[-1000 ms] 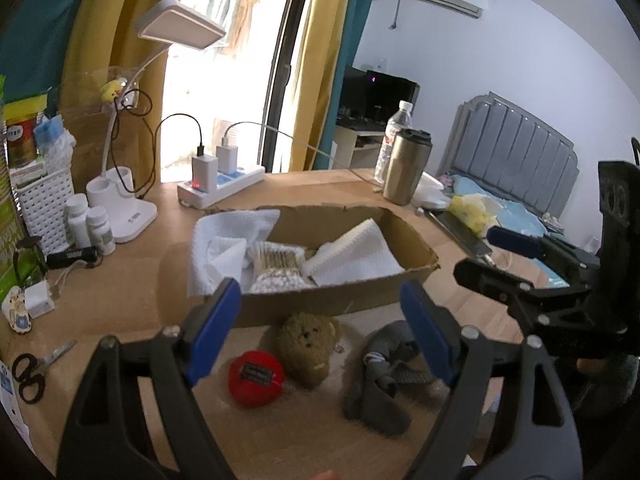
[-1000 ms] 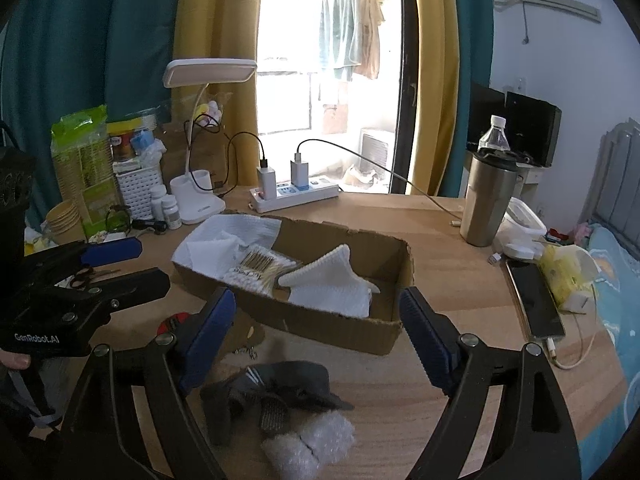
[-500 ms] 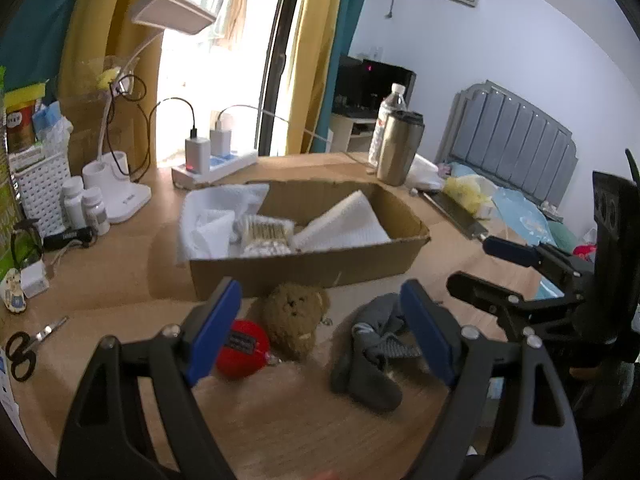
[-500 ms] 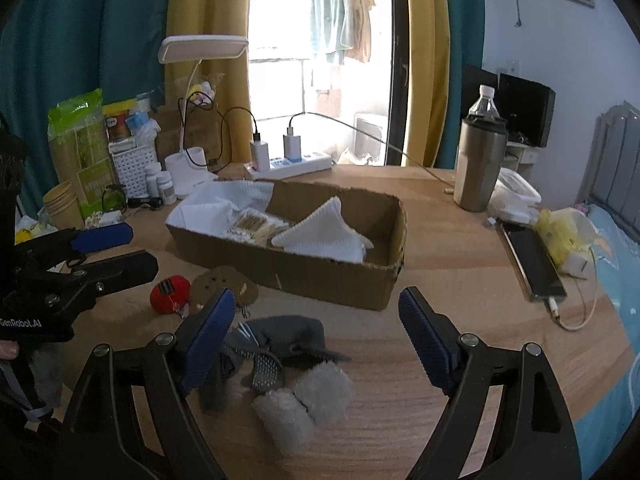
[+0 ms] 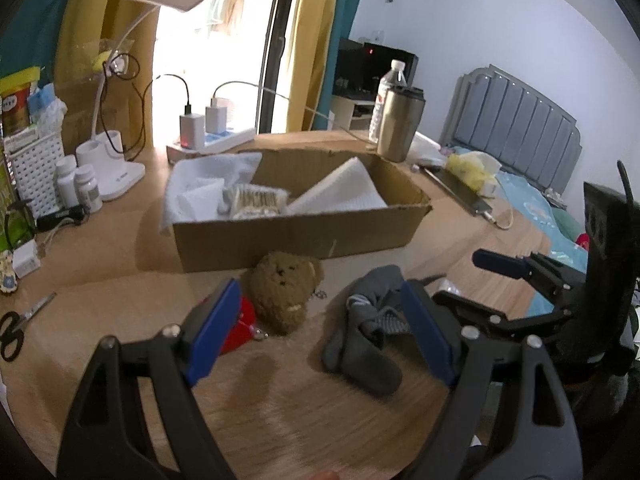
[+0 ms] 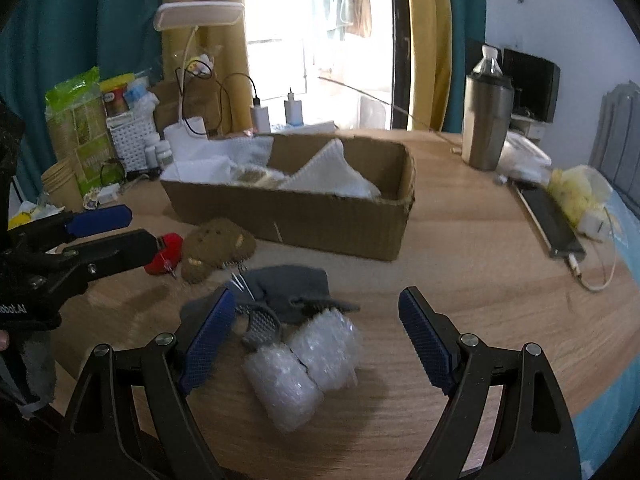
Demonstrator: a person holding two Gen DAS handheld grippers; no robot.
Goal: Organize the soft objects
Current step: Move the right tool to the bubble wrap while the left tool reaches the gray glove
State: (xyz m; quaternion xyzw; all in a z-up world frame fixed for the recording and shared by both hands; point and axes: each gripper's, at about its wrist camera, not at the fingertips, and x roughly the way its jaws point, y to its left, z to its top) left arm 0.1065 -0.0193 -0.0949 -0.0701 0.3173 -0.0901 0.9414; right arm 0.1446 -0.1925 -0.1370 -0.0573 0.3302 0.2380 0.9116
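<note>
A cardboard box (image 5: 280, 236) (image 6: 320, 220) on the wooden desk holds white cloths and a pack of cotton swabs. In front of it lie a brown plush bear (image 5: 284, 284) (image 6: 216, 248), a red soft toy (image 5: 236, 328) (image 6: 166, 252), grey socks (image 5: 364, 328) (image 6: 288, 292) and a roll of bubble wrap (image 6: 304, 360). My left gripper (image 5: 320, 332) is open and empty above the bear and socks. My right gripper (image 6: 316, 340) is open and empty just above the bubble wrap.
A steel tumbler (image 5: 400, 128) (image 6: 486, 120), a power strip (image 5: 212, 140), a desk lamp (image 5: 120, 80), pill bottles (image 5: 76, 188) and scissors (image 5: 20, 328) stand around the box. A phone (image 6: 548, 220) lies at the right. A bed (image 5: 520, 152) is beyond the desk.
Both grippers have come lower and closer to the desk. The soft items in front of the box now appear larger, and the bubble wrap sits between the right fingers.
</note>
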